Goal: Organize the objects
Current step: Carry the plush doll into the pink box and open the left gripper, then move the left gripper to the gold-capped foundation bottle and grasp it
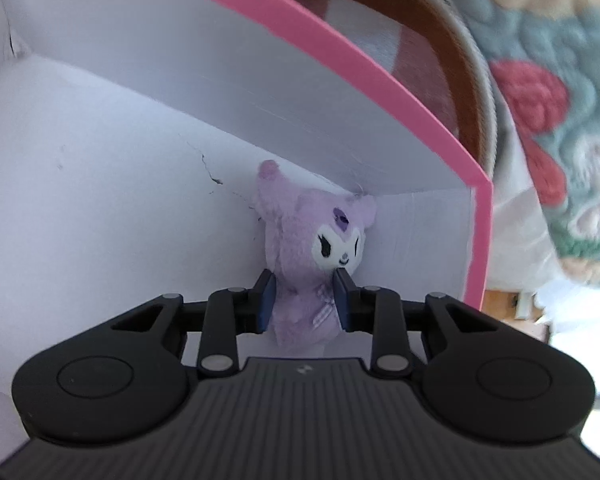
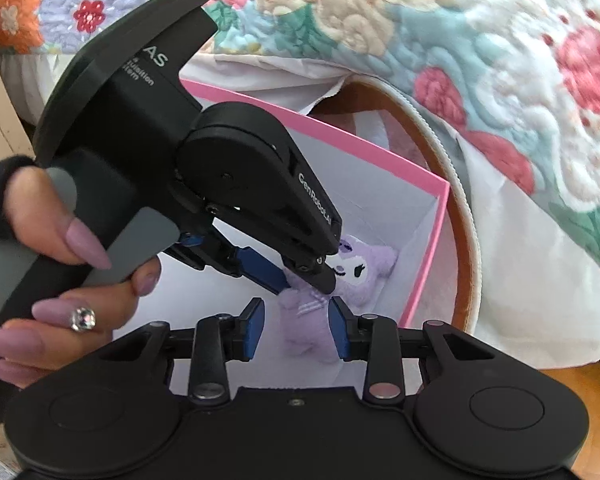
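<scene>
**A:** What is the left gripper doing?

**B:** Its blue pads are clamped on the body of a small purple plush toy, inside a white box with a pink rim. The toy sits in the box's corner, against the white walls.

**A:** And the right gripper?

**B:** Its jaws are drawn in around the same toy's lower half; whether the pads press on it I cannot tell. A hand with long mauve nails holds the left gripper's handle.

**A:** Beyond the box?

**B:** A brown round-edged surface, then a floral quilt.

Soft daylight, fisheye warp, blurred edges
</scene>
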The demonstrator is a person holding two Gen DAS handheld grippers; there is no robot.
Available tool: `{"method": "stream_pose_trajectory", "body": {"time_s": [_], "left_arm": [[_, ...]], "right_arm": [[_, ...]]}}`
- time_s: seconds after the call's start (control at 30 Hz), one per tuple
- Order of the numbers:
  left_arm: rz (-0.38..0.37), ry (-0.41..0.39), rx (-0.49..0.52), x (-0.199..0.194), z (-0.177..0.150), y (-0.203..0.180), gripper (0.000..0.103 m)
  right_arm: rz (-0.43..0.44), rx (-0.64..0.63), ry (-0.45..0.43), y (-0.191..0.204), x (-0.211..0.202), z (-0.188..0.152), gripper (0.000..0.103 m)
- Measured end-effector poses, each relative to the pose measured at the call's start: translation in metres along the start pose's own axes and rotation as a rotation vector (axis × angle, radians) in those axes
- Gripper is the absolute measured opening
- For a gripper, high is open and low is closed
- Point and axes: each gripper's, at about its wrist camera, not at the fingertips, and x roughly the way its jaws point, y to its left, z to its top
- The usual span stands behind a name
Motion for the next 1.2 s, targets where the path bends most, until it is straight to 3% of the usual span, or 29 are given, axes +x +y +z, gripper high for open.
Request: {"method": "stream_pose_trajectory", "body": {"time_s": [0.07, 0.13, 0.33, 0.53, 0.77, 1.0, 1.2], "left_arm": [[0.041, -0.019, 0.063, -0.013, -0.007, -0.007, 0.033], [0.071, -0.041, 0.114, -0.032, -0.015, -0.011, 0.044], [0.122, -0.048, 0.191, -0.092, -0.048, -0.009, 0.06], [0.187, -0.065, 0.28, -0.152, -0.083, 0.019, 0.061], [0.26, -0.101, 0.283, -0.225, -0.123, 0.037, 0.061], [0.276, -0.144, 0.308, -0.294, -0.166, 0.03, 0.067], [0.287, -0.176, 0.36, -0.333, -0.201, 0.023, 0.074]], "right_arm": [[0.012, 0.039, -0.013, -0.001, -0.005, -0.004, 0.04], [0.032, 0.08, -0.027, -0.002, -0.012, -0.008, 0.041], [0.121, 0.204, -0.07, 0.013, -0.037, -0.027, 0.051], [0.079, 0.229, -0.079, 0.024, -0.08, -0.043, 0.053], [0.065, 0.166, -0.098, 0.047, -0.136, -0.053, 0.055], [0.119, 0.139, -0.106, 0.073, -0.193, -0.057, 0.062], [0.222, 0.081, -0.095, 0.102, -0.225, -0.058, 0.07]]}}
